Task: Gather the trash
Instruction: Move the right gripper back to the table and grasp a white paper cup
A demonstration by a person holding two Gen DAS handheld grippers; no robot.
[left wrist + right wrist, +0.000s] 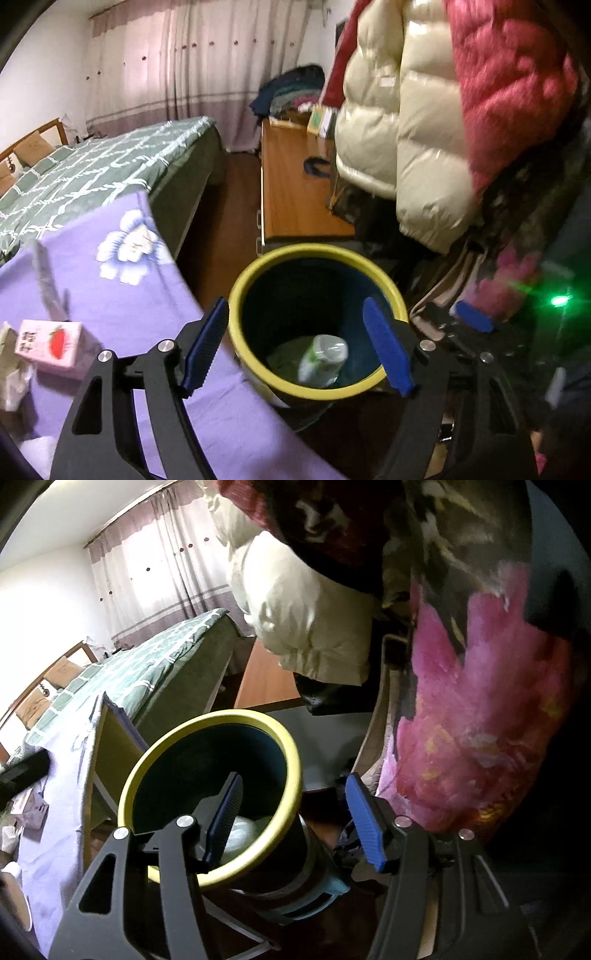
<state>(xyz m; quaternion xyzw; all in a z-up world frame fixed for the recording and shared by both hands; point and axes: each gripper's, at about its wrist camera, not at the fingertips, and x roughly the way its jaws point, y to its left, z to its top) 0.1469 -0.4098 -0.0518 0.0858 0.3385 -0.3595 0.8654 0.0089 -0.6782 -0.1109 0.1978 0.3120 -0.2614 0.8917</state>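
A dark bin with a yellow rim (pixel 243 288) stands beside the purple-clothed table (pixel 129 288). At the bottom of the bin lies a pale green plastic bottle (pixel 325 358). Above the bin's mouth my left gripper (pixel 295 306) is open, nothing between its blue fingers. A pink drink carton (pixel 51 343) and crumpled paper (pixel 11 384) lie on the cloth at the left. In the right wrist view my right gripper (pixel 294 780) straddles the bin's rim (pixel 155 753), one finger inside and one outside, with gaps to the wall. The bottle (pixel 240 830) shows pale behind the inner finger.
Puffy cream and red jackets (pixel 406 129) hang close over the bin on the right. A wooden cabinet (pixel 295 184) stands behind it, and a bed with a green checked cover (pixel 92 173) is to the left. A flowered fabric (pixel 480 720) crowds my right gripper.
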